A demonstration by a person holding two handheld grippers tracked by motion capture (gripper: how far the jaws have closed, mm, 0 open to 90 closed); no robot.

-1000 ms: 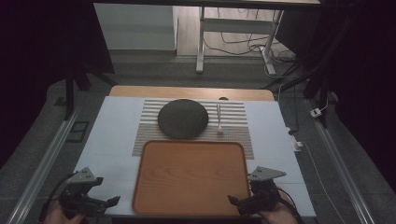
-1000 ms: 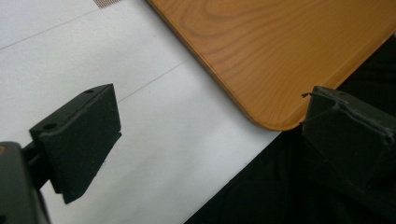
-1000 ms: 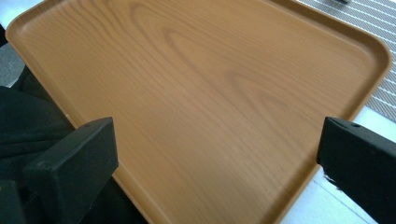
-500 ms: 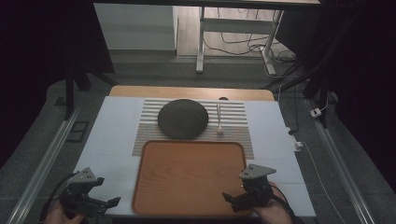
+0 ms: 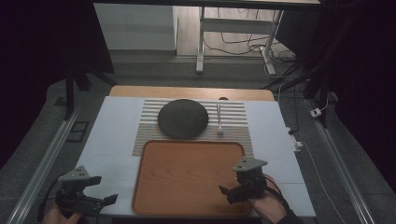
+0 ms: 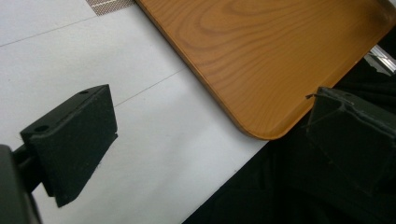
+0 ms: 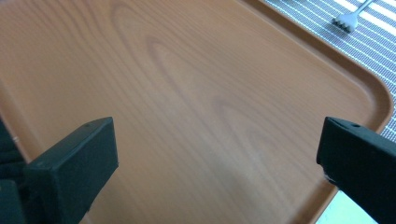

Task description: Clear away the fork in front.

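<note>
Since a second earlier, moved inward and a little farther: the right gripper [image 5: 229,192], from the near right corner of the rectangular orange-brown wooden tray [image 5: 187,175] to a spot over the tray's near right part. Kept much the same place meanwhile: the left gripper [image 5: 108,199], at the near left, off the tray.

Seen from the high view, lay flat on the white table [image 5: 112,130], near edge close to the table's near edge, that tray, bare inside. Partly covered by the tray's far edge: a grey-and-white striped placemat [image 5: 233,121]. Rested on the mat, just beyond the tray and left of centre, a round dark grey plate [image 5: 182,118]. Lay just right of the plate, apart from it, a slim silver fork [image 5: 218,119], handle far and tines near, tines close to the tray's far rim without touching.

Spread wide and holding nothing, the right gripper's fingers [image 7: 70,163], with bare wood grain between them in the right gripper view; caught at that view's upper right, the fork's tines [image 7: 344,22] on the striped mat beyond the tray's rounded corner.

Spread wide too and empty, the left gripper's fingers [image 6: 74,135], over white table just beside the tray's rounded near left corner [image 6: 261,126], not touching it. Gripped from below by the person's hands, both tools, at the near edge.
</note>
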